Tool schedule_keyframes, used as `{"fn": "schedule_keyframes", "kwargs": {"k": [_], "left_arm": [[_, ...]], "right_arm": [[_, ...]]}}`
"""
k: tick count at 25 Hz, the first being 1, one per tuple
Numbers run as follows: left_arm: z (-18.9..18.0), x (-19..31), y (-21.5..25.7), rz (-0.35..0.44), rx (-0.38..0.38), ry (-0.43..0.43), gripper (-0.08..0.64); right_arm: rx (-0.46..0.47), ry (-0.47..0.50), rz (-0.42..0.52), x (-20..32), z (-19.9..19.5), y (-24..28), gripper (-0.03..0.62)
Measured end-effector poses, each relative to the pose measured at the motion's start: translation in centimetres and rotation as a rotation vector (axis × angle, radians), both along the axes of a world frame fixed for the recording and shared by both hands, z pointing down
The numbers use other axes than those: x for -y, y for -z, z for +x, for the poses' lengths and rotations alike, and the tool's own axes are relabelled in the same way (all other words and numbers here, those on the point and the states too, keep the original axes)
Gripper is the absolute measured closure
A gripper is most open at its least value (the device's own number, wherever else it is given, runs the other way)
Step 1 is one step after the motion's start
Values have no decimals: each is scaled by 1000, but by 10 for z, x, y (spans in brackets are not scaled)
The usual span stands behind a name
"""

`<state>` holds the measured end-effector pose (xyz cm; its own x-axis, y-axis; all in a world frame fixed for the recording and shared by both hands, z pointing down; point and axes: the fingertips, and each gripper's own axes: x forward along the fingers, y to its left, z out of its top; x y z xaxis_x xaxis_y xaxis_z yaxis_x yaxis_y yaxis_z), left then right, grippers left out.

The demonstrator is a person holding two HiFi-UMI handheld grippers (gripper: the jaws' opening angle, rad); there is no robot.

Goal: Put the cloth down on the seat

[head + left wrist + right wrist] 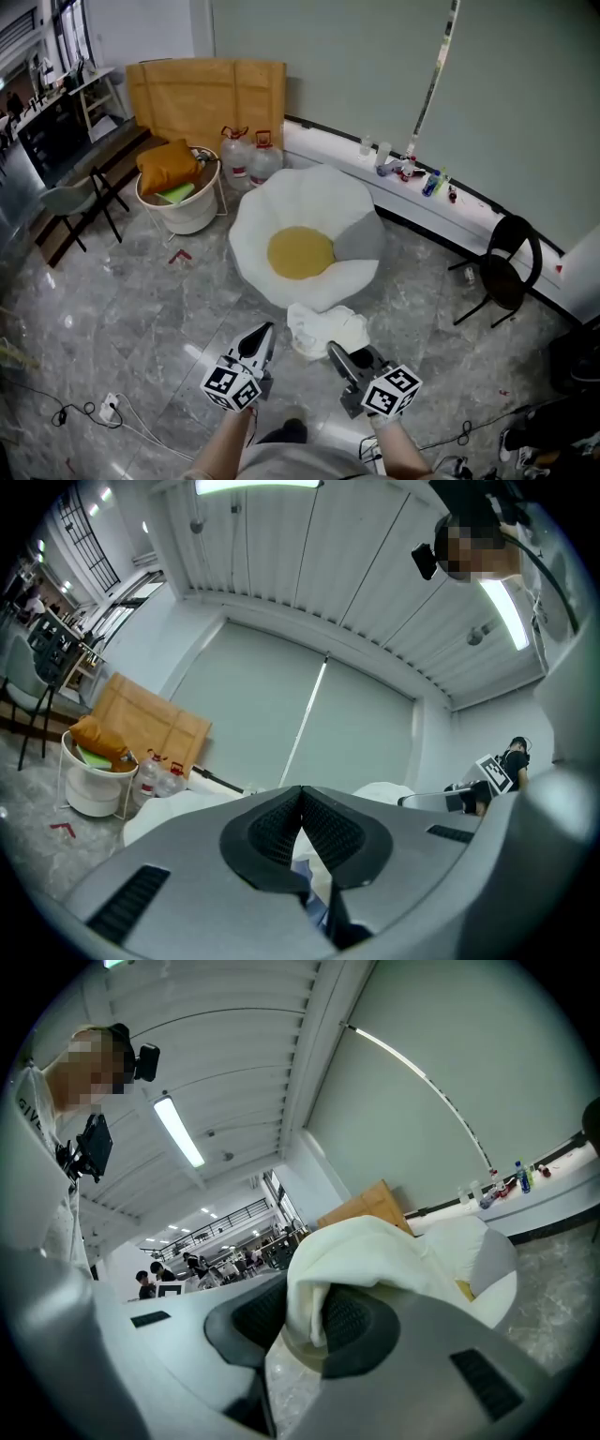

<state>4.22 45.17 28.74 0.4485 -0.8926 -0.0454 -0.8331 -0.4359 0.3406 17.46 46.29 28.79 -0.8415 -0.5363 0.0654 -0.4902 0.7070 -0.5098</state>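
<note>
The seat (pixel 258 220) is a white egg-shaped floor cushion with a yellow centre and a grey patch, lying on the marble floor in the middle of the head view. A crumpled white cloth (pixel 326 328) hangs just in front of its near edge. My right gripper (pixel 336 350) is shut on the cloth, and in the right gripper view the cloth (pixel 366 1251) bulges up between the pads, with the seat (pixel 487 1265) beyond it. My left gripper (pixel 266 331) hovers a little left of the cloth. Its pads (pixel 301 791) meet at the tips with nothing between them.
A white basket (pixel 187 211) with an orange cushion stands back left, beside two water bottles (pixel 248 155) and a cardboard sheet (pixel 206 94). A black chair (pixel 506 267) stands right. Small bottles (pixel 412 169) line the wall ledge. Cables (pixel 103 408) lie near left.
</note>
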Motion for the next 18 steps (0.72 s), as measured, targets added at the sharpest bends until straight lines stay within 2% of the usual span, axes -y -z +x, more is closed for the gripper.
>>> {"fn": "schedule_keyframes", "kwargs": {"k": [7,18], "left_arm": [[-20,44,-5,-1,-6,-9,546],[-55,81,-11,-7,-24,42,546]], "right_arm": [[24,-5,13,41,-18,0,497],[32,50,21,91,-53,0,497]]}}
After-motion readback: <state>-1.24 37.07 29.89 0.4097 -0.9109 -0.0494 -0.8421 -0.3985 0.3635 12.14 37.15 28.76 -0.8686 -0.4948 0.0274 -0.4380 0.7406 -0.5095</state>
